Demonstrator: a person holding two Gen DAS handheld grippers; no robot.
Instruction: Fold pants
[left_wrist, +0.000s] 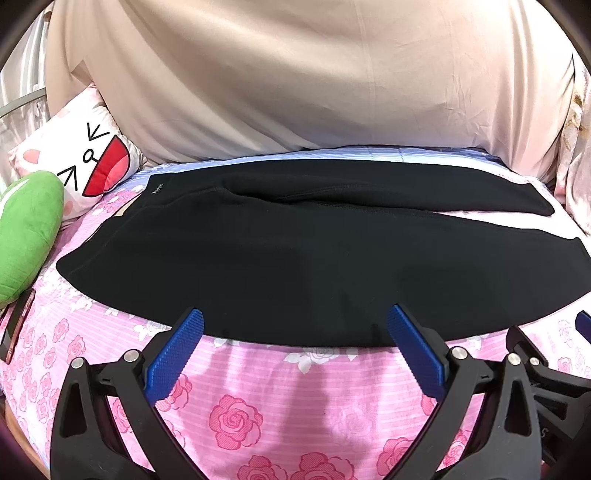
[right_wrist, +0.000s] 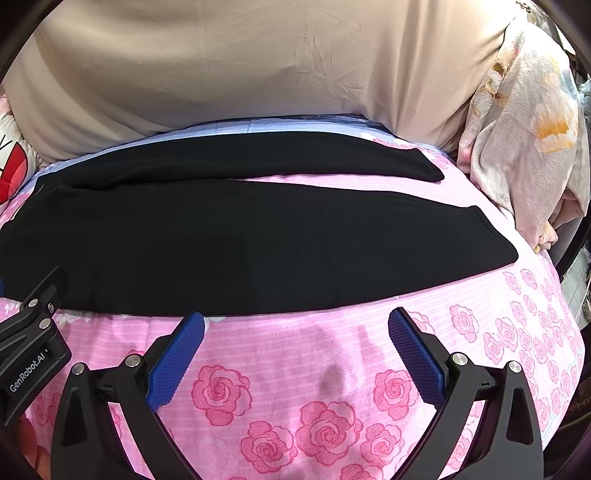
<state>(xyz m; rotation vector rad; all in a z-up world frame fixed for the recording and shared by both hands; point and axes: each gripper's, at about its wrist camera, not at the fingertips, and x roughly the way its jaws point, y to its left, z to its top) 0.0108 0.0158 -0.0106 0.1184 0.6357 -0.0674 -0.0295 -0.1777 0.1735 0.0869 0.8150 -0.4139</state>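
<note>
Black pants (left_wrist: 295, 258) lie flat across a pink rose-print bed sheet (left_wrist: 258, 406), waistband at the left, two legs stretching right with a gap between them. They also show in the right wrist view (right_wrist: 258, 240). My left gripper (left_wrist: 295, 321) is open and empty, its blue pads at the pants' near edge. My right gripper (right_wrist: 295, 325) is open and empty, just short of the near edge of the near leg. The right gripper's body shows at the right of the left wrist view (left_wrist: 546, 369); the left gripper's body shows at the left of the right wrist view (right_wrist: 29, 350).
A beige duvet (left_wrist: 314, 81) is piled behind the pants. A white cartoon-face pillow (left_wrist: 81, 158) and a green plush (left_wrist: 26, 232) lie at the left, with a phone (left_wrist: 14, 321) beside them. A floral blanket (right_wrist: 524, 140) is heaped at the right.
</note>
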